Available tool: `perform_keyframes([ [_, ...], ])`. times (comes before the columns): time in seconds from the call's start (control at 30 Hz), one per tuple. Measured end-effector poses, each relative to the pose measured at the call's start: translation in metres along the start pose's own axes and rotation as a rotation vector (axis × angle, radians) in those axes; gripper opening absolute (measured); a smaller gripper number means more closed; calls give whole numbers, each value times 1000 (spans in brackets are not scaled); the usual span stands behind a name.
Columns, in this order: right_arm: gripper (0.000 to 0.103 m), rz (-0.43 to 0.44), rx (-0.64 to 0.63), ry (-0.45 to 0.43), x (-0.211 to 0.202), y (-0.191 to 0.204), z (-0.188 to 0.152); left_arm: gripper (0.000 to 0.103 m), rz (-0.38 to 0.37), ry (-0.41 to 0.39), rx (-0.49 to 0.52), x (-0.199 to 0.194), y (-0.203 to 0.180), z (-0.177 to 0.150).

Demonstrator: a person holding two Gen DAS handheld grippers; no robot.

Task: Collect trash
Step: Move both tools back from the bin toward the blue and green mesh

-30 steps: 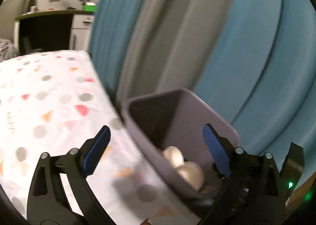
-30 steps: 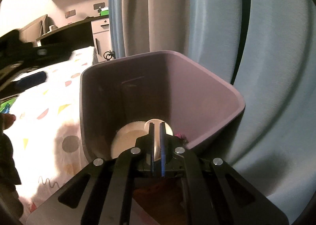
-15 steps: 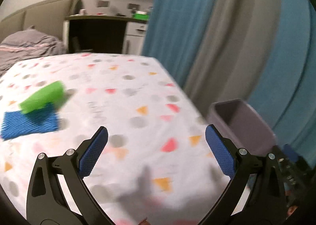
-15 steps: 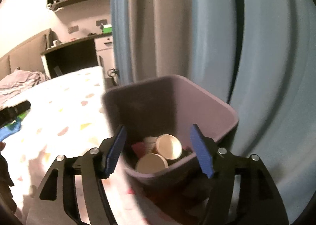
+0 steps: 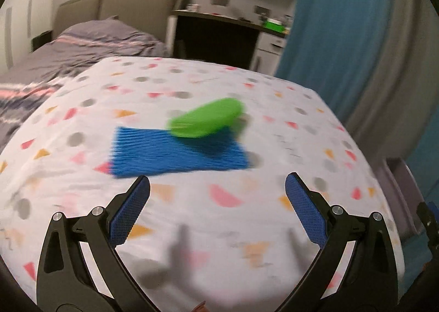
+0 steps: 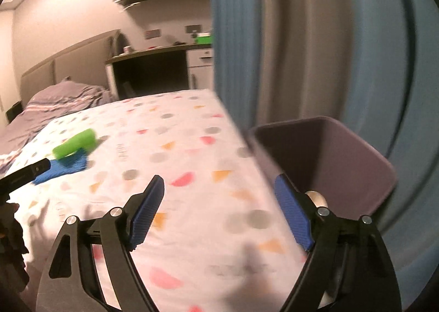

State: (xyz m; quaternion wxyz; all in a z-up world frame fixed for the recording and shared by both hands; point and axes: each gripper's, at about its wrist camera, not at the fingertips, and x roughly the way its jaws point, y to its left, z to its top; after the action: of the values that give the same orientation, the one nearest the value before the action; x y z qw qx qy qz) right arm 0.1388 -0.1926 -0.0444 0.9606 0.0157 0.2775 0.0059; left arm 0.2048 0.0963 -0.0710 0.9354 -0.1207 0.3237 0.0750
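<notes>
A green rolled piece (image 5: 207, 118) lies on a blue ribbed mat (image 5: 175, 152) in the middle of the patterned table (image 5: 219, 218); both also show in the right wrist view, the green piece (image 6: 75, 143) on the blue mat (image 6: 63, 169) at far left. My left gripper (image 5: 218, 188) is open and empty, just short of the blue mat. My right gripper (image 6: 219, 191) is open and empty over the table's right part, beside the purple bin (image 6: 365, 158), which holds a pale cup (image 6: 317, 198).
Blue and grey curtains (image 6: 301, 37) hang behind the bin, which also shows at the right edge in the left wrist view (image 5: 397, 175). A bed (image 5: 82, 46) and a dark desk (image 5: 219, 35) stand beyond the table. The left gripper's tip (image 6: 27, 172) shows at the left.
Both grippers have swung left, away from the bin and toward the table. My right gripper has opened, and a cup it held lies in the bin. The green piece and blue mat have come into view.
</notes>
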Motion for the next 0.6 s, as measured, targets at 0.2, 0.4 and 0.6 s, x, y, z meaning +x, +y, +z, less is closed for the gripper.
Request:
perform_keyframes([
  [0.2,80,81,-62,18,11,59,1,97,69,-11,-51,-3,52,10],
  [0.4,80,154,-146,22,26,119,5,97,105,-19,-108,1,90,18],
  [0.6,80,224,-211,36,50,182,7,97,165,-41,-145,8,115,26],
])
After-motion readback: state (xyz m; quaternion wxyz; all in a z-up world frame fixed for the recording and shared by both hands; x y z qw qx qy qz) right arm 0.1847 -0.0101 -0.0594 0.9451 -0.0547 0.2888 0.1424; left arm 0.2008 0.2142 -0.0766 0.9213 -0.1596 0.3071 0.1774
